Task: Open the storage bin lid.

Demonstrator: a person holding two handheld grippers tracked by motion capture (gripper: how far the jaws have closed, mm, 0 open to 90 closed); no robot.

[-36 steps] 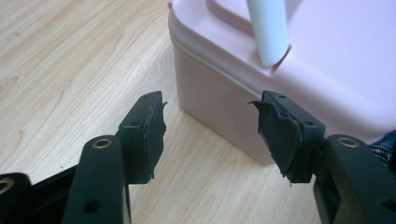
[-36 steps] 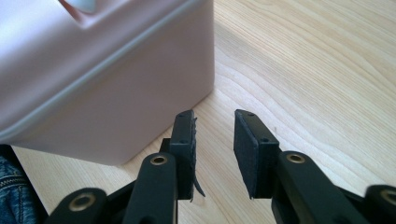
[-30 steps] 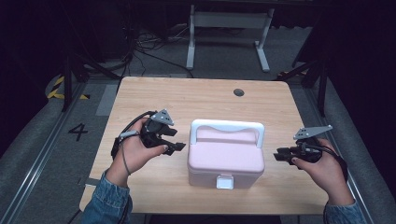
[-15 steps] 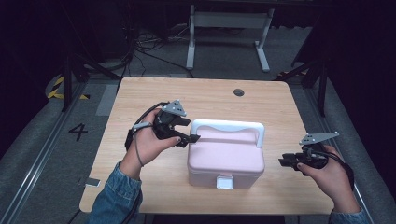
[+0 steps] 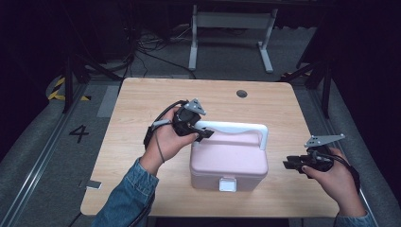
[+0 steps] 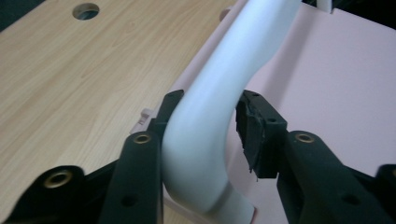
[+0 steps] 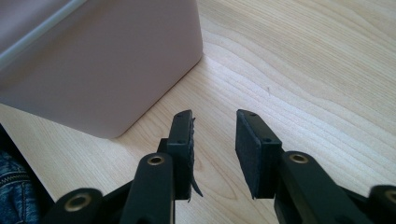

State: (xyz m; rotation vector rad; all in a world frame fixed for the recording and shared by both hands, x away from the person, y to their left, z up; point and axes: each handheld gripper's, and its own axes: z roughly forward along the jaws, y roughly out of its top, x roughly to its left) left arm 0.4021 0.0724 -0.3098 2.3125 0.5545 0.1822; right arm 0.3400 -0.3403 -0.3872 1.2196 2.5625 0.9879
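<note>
A pink lidded box (image 5: 229, 158) with a white handle (image 5: 236, 126) and a white front latch (image 5: 227, 184) stands in the middle of the wooden table (image 5: 142, 109). My left gripper (image 5: 203, 132) is at the handle's left corner. In the left gripper view its jaws have just been closing and now sit on either side of the handle (image 6: 205, 116), both pads against it, above the pink lid (image 6: 336, 84). My right gripper (image 5: 289, 164) hovers low, right of the box, open with nothing between its fingers (image 7: 214, 140). The box's corner (image 7: 102, 60) is just ahead of it.
A round cable hole (image 5: 241, 93) sits near the table's far edge. A white metal frame (image 5: 231, 28) stands on the floor beyond the table. Bare wood lies left of and behind the box.
My left gripper moved right and away from the person, from beside the box to the handle's left end, and closed around it. The right gripper dropped slightly and stayed open.
</note>
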